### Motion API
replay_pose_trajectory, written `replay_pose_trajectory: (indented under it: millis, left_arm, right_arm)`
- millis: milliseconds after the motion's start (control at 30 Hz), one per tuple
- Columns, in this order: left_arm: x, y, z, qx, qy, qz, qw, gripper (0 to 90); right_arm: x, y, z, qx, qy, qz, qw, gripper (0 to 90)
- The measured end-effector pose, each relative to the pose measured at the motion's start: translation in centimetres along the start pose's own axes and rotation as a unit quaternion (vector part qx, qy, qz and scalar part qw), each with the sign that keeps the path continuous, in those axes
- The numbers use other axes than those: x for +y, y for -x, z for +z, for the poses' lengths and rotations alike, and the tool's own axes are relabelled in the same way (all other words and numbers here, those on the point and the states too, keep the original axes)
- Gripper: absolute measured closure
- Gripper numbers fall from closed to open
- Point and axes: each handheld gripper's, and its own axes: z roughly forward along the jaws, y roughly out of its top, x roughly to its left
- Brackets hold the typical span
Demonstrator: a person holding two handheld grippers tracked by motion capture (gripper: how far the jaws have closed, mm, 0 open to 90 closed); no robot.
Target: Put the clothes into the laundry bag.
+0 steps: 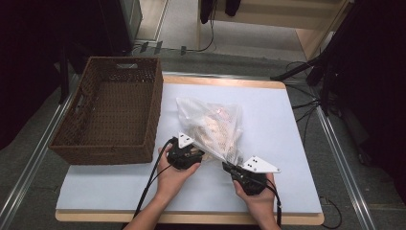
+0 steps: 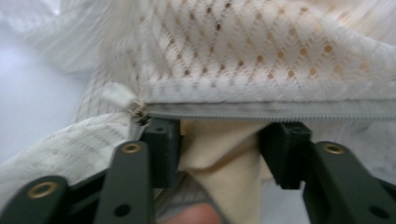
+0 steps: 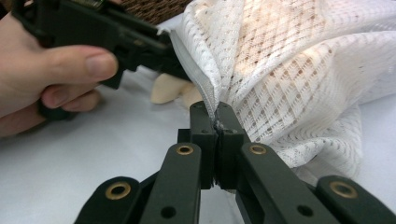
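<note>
The white mesh laundry bag (image 1: 213,129) lies mid-table, the wicker basket (image 1: 112,110) at its nine o'clock. The right gripper (image 3: 218,128) pinches the bag's zipper edge at five o'clock; the left gripper (image 2: 219,140) stands spread beneath the zipper (image 2: 280,111), straddling cream cloth (image 2: 224,154). The zipper pull (image 2: 138,111) seems the target: hold the edge taut and close squarely on the tab.

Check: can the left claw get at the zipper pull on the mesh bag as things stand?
Probably yes. In the left gripper view the zipper pull sits just above the open left claw's near jaw with nothing covering it. Cream cloth spills between the jaws, so a small sideways shift is needed.
</note>
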Motion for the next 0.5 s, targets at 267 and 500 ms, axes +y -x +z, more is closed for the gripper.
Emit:
replay_pose_trajectory:
  millis: [267,500]
  left_arm:
    - [0.7,1.8,0.6,-0.112,0.006,0.008,0.9936,80.6]
    - [1.1,1.1,2.2,-0.03,0.017,-0.039,0.9987,78.9]
  right_arm:
    - [0.5,0.1,0.1,0.009,0.017,0.017,0.9997,89.1]
    - [0.5,-0.5,0.4,0.011,0.011,0.005,0.9999,89.1]
